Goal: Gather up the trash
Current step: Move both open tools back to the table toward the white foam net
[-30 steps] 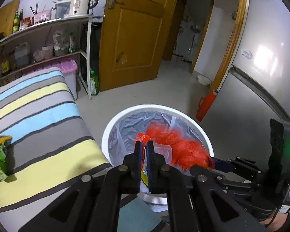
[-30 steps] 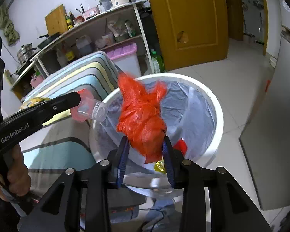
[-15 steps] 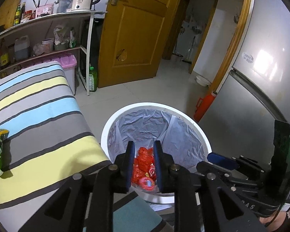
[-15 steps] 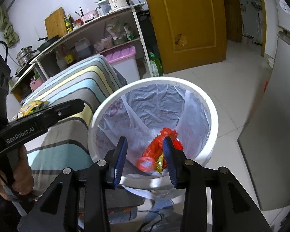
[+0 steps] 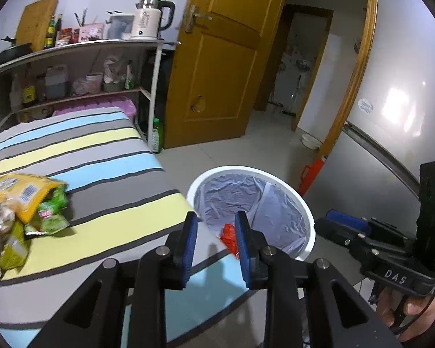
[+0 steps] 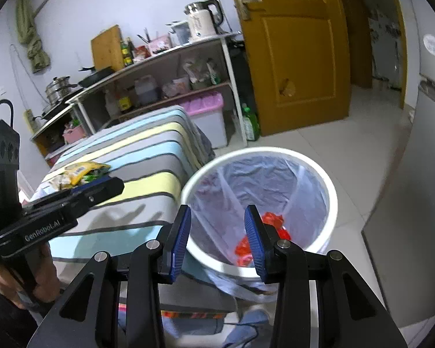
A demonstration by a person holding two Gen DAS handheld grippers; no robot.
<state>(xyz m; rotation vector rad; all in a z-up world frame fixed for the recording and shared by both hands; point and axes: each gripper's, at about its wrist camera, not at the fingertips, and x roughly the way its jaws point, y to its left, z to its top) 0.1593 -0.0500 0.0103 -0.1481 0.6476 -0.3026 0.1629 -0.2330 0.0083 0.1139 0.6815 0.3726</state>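
Beside a table covered in a striped cloth of grey, yellow and pale blue stands a round white trash bin lined with a thin, translucent plastic bag. At the bottom of the bin lies crumpled red trash. In the left wrist view only a small part of that red trash shows, between the gripper fingers.

The left gripper hovers over the table corner nearest the bin, its blue-padded jaws spread apart with nothing between them. The right gripper hangs over the near rim of the bin, jaws also spread wide and holding nothing. Each gripper appears at the edge of the other's view, held by a person's hand.

Farther back on the cloth, well apart from the bin, sits a loose pile of snack wrappers, yellow and green packets lying on one another. In the right wrist view the same wrappers lie just behind the left gripper's body.

Behind the table is a metal shelf rack crowded with bottles and jars, with a white electric kettle on top. A wooden door stands to its right, and a green bottle rests on the floor by it. A grey refrigerator fills the right side
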